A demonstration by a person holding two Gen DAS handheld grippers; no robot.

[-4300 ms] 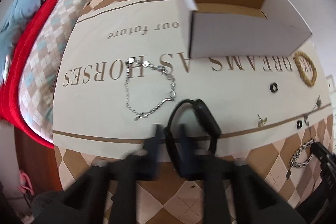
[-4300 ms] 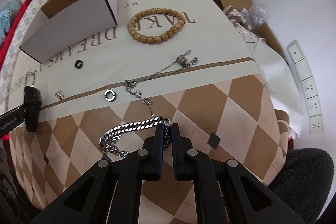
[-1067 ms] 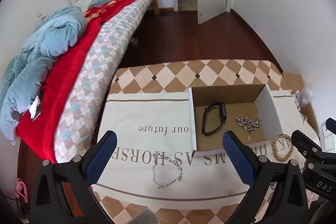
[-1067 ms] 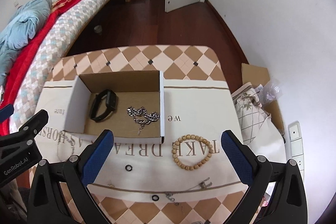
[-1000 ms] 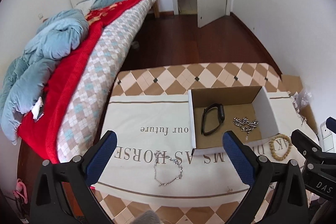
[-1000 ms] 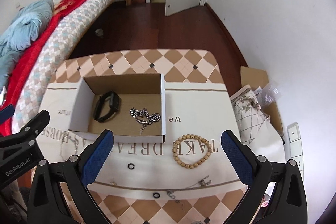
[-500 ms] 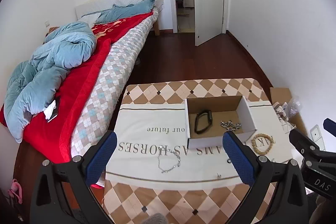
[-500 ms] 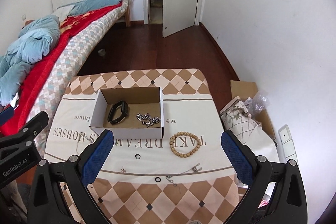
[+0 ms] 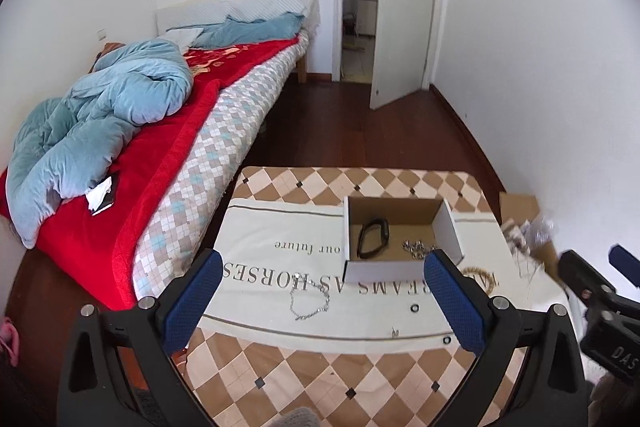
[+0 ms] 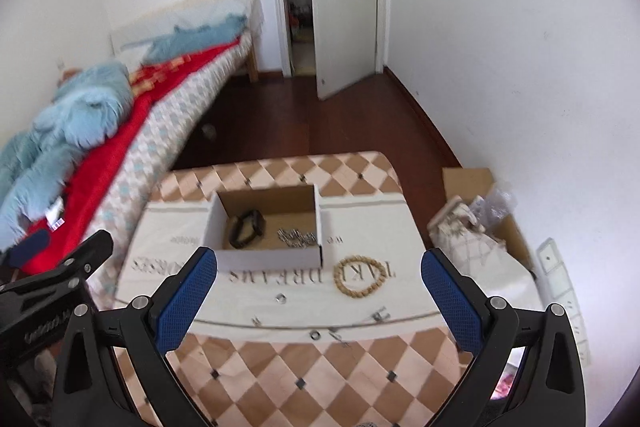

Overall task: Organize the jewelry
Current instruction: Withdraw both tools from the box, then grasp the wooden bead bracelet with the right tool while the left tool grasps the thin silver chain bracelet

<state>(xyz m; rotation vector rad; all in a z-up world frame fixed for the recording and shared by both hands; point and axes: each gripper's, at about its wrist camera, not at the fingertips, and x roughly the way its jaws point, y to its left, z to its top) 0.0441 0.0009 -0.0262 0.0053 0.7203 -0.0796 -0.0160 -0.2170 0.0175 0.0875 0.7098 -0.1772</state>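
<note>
Left gripper (image 9: 320, 301) and right gripper (image 10: 319, 297) both high above table, blue pads spread wide, holding nothing. Ahead of both: one open white cardboard box (image 9: 384, 269) with one black band (image 9: 373, 236) and one silver chain (image 9: 418, 249) inside. One wooden bead bracelet (image 10: 359, 280), one thin silver bracelet (image 9: 310, 303), two small rings lie outside on checkered brown tablecloth (image 9: 320, 375). Bed with red blanket (image 9: 132, 183) far left.
</note>
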